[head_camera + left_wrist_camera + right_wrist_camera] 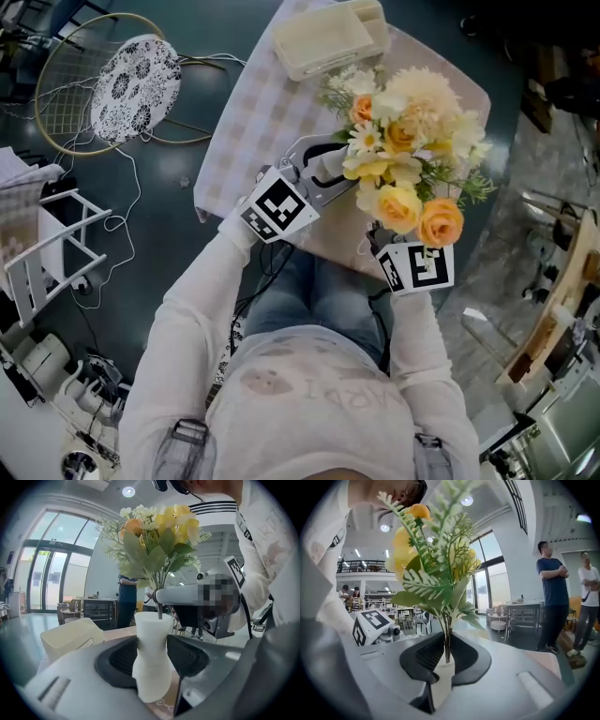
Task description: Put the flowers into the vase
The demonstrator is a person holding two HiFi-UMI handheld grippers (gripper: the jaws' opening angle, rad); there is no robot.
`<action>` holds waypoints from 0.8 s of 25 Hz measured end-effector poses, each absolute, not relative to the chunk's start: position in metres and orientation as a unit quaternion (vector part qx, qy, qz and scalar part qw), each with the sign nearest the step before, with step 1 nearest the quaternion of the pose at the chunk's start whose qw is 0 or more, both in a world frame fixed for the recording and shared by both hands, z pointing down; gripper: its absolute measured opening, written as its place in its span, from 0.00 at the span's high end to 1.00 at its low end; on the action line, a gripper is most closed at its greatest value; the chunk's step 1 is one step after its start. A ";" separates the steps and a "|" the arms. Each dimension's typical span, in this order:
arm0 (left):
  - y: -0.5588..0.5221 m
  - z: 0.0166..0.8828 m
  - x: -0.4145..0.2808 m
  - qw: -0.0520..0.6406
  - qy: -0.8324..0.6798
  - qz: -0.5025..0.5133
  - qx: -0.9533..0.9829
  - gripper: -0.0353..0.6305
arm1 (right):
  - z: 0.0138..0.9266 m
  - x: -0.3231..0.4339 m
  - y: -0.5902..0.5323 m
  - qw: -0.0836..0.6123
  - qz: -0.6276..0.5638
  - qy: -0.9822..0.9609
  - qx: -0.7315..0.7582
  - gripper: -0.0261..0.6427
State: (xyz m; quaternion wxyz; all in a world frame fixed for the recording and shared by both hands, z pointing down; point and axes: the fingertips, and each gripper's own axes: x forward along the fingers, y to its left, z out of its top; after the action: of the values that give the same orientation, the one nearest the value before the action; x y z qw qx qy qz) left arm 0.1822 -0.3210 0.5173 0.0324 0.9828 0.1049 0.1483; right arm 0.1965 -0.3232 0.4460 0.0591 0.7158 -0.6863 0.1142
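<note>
A bouquet of yellow, orange and white flowers (403, 159) stands over the table's near edge. In the left gripper view its stems (160, 610) enter the mouth of a white waisted vase (152, 667). My left gripper (153, 654) is shut on the vase's waist and holds it upright. My right gripper (447, 654) is shut on the green stems (447, 644) just above the vase's rim (440, 679). In the head view the blooms hide the vase and both grippers' fingertips; only the marker cubes show.
A cream lidded box (330, 37) sits at the far end of the checked tablecloth (253, 112). On the floor to the left lie a round wire frame with patterned fabric (139, 75) and a white rack (47, 244). Two people (553, 602) stand beyond the table.
</note>
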 end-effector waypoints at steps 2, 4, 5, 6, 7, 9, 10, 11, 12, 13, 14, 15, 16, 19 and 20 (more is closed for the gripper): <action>-0.319 0.517 0.182 0.029 0.106 0.148 0.983 0.64 | 0.455 0.194 -0.322 0.068 0.126 -0.686 0.713 0.86; -0.319 0.517 0.182 0.027 0.104 0.148 0.983 0.64 | 0.461 0.193 -0.320 0.075 0.135 -0.685 0.712 0.86; -0.319 0.517 0.182 0.027 0.103 0.148 0.983 0.64 | 0.463 0.193 -0.319 0.077 0.137 -0.685 0.712 0.85; -0.319 0.517 0.182 0.027 0.103 0.149 0.983 0.64 | 0.464 0.193 -0.318 0.079 0.138 -0.684 0.712 0.85; -0.319 0.517 0.182 0.026 0.103 0.149 0.983 0.64 | 0.465 0.192 -0.318 0.081 0.137 -0.684 0.712 0.85; -0.319 0.517 0.182 0.025 0.102 0.150 0.983 0.64 | 0.465 0.191 -0.316 0.093 0.133 -0.683 0.712 0.84; -0.319 0.517 0.182 0.025 0.102 0.151 0.983 0.64 | 0.465 0.190 -0.315 0.101 0.130 -0.682 0.713 0.83; -0.319 0.517 0.182 0.025 0.101 0.151 0.983 0.64 | 0.465 0.190 -0.314 0.108 0.129 -0.680 0.713 0.81; -0.319 0.518 0.182 0.024 0.100 0.152 0.983 0.64 | 0.466 0.190 -0.312 0.112 0.131 -0.678 0.715 0.79; -0.319 0.518 0.182 0.024 0.100 0.152 0.983 0.64 | 0.467 0.191 -0.309 0.115 0.135 -0.674 0.717 0.77; -0.318 0.518 0.182 0.023 0.100 0.152 0.983 0.64 | 0.470 0.191 -0.306 0.118 0.139 -0.669 0.720 0.76; -0.318 0.518 0.181 0.022 0.100 0.152 0.983 0.64 | 0.471 0.192 -0.302 0.124 0.142 -0.664 0.723 0.76; -0.317 0.517 0.181 0.022 0.100 0.153 0.983 0.64 | 0.471 0.191 -0.299 0.132 0.143 -0.660 0.725 0.76; -0.317 0.516 0.181 0.020 0.100 0.154 0.983 0.64 | 0.470 0.189 -0.294 0.171 0.137 -0.651 0.727 0.74; -0.317 0.516 0.181 0.021 0.098 0.154 0.983 0.64 | 0.470 0.189 -0.292 0.187 0.137 -0.647 0.726 0.73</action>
State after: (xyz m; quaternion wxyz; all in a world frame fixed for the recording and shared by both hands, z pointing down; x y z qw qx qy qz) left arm 0.1810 -0.3172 0.5160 0.0209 0.9830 0.0979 0.1539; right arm 0.1886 -0.2924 0.4702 0.1867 0.7263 -0.6471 0.1373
